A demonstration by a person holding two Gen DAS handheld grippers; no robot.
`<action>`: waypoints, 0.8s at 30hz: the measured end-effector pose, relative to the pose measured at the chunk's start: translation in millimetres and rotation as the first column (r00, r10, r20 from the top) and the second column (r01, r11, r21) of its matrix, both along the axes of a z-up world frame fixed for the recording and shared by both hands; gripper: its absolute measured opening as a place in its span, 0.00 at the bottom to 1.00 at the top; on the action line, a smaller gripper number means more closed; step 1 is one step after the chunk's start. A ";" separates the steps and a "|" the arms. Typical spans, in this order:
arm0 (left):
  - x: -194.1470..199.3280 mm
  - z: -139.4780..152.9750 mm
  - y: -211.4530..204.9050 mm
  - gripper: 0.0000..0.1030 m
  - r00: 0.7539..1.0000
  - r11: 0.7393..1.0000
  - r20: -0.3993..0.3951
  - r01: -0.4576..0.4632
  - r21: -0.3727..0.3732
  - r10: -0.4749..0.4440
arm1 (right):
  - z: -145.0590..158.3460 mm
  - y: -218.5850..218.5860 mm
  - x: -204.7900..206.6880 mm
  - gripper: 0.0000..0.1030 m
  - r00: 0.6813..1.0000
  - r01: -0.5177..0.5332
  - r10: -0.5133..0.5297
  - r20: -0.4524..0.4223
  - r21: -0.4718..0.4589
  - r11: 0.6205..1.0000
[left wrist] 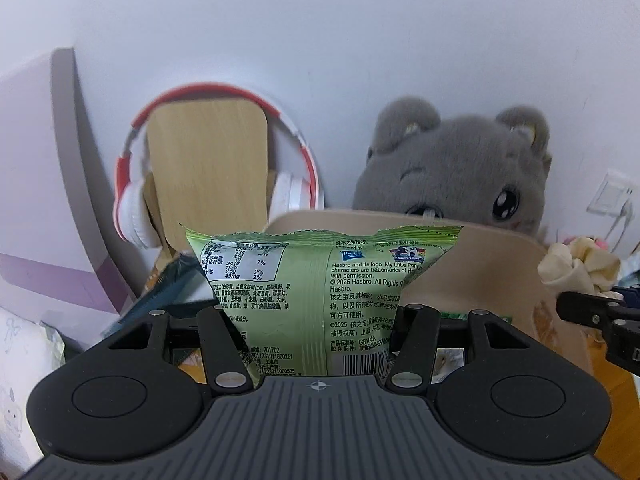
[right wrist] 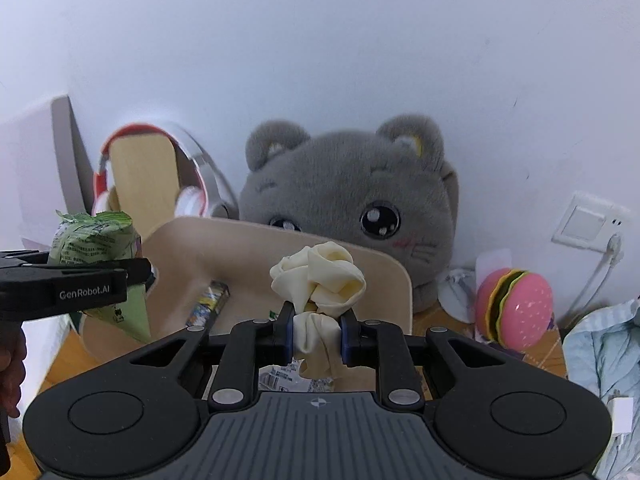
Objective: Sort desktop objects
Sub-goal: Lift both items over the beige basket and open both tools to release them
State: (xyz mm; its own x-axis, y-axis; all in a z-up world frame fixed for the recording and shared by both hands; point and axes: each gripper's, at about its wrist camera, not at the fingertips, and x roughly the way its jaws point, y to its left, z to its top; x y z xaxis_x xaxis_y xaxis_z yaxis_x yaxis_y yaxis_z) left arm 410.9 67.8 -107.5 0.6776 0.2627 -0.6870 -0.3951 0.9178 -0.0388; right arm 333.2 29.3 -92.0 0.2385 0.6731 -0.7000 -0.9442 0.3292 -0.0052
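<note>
My left gripper is shut on a green snack packet and holds it upright in front of a beige bin. The packet also shows in the right wrist view, held by the left gripper at the left. My right gripper is shut on a cream fabric scrunchie, held above the beige bin. The scrunchie and the right gripper's tip show at the right edge of the left wrist view. Several packets lie inside the bin.
A grey plush cat sits behind the bin against the white wall. Red-and-white headphones hang on a wooden stand at the left. A pink burger toy and a wall socket are at the right. A light blue cloth lies far right.
</note>
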 end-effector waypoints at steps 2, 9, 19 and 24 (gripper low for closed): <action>6.1 -9.9 0.5 0.55 1.000 1.000 -0.022 0.011 0.021 -0.010 | -11.4 7.9 2.3 0.20 1.000 0.005 -0.005 -0.004 -0.026 1.000; 17.5 -19.3 -6.4 0.55 0.997 0.993 -0.033 0.069 0.091 -0.067 | -45.7 26.2 7.8 0.20 1.000 0.028 -0.029 -0.007 -0.091 0.995; 27.1 -29.6 -16.2 0.55 0.990 0.987 -0.067 0.133 0.089 -0.127 | -63.9 31.6 6.2 0.21 1.000 0.012 -0.010 0.015 -0.156 0.988; 30.2 -33.6 -15.1 0.67 0.985 0.988 -0.095 0.152 0.037 -0.148 | -64.8 30.1 6.6 0.70 1.000 0.008 -0.008 0.001 -0.172 0.985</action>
State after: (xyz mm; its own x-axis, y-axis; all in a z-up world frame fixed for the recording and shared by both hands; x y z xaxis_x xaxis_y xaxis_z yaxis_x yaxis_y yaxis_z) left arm 441.0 52.7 -141.0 0.6464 0.1943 -0.7378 -0.2532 0.9669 0.0327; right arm 339.8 59.4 -156.9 0.2435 0.5409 -0.8051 -0.9417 0.3307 -0.0627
